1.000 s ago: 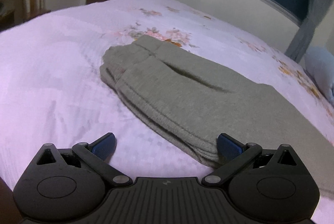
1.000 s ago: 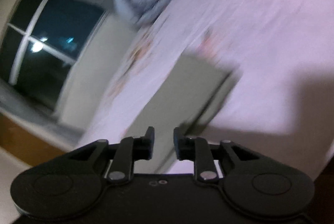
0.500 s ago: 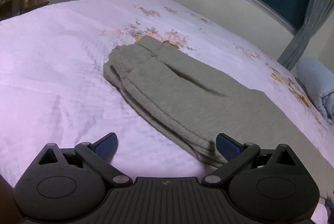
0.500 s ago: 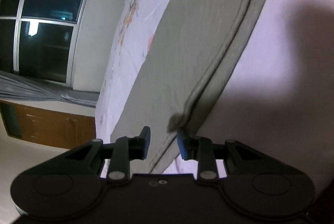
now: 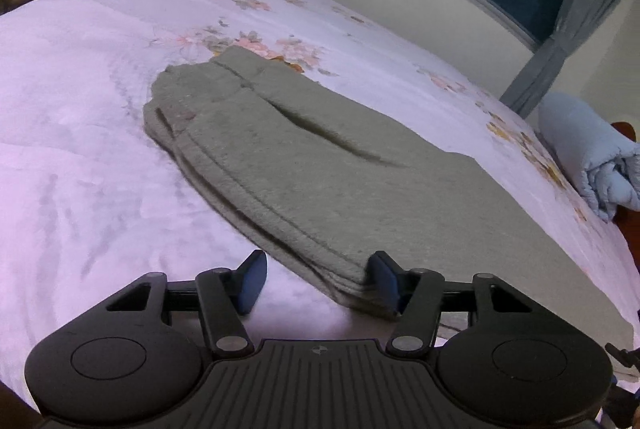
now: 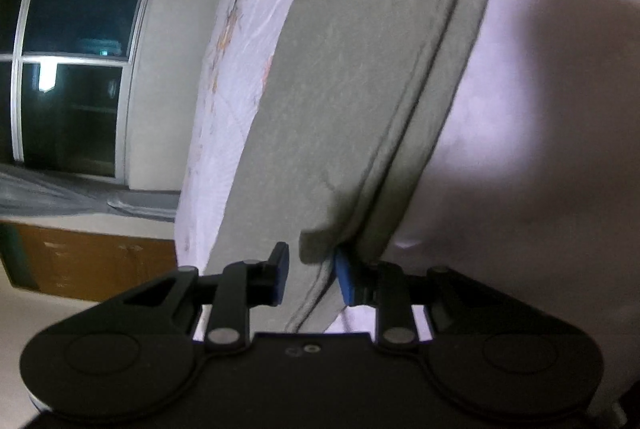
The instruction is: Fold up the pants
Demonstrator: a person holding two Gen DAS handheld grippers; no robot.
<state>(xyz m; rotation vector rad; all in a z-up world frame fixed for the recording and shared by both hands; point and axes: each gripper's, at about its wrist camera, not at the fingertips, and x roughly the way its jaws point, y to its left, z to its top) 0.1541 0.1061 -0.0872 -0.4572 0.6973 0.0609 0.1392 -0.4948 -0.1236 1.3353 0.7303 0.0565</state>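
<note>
Floral bedsheet [image 5: 80, 109], grey pants [image 5: 320, 169] flat, edge between spread jaws of left gripper [image 5: 316, 283] and right gripper [image 6: 312, 275].

Left wrist view: low over the bed [image 5: 80, 109], facing the window wall, close to the pants' [image 5: 340, 169] near edge. Right wrist view: rolled sideways, closer still, along the pants [image 6: 340, 69]. Both share pants, bed and window [image 6: 68, 69].
</note>
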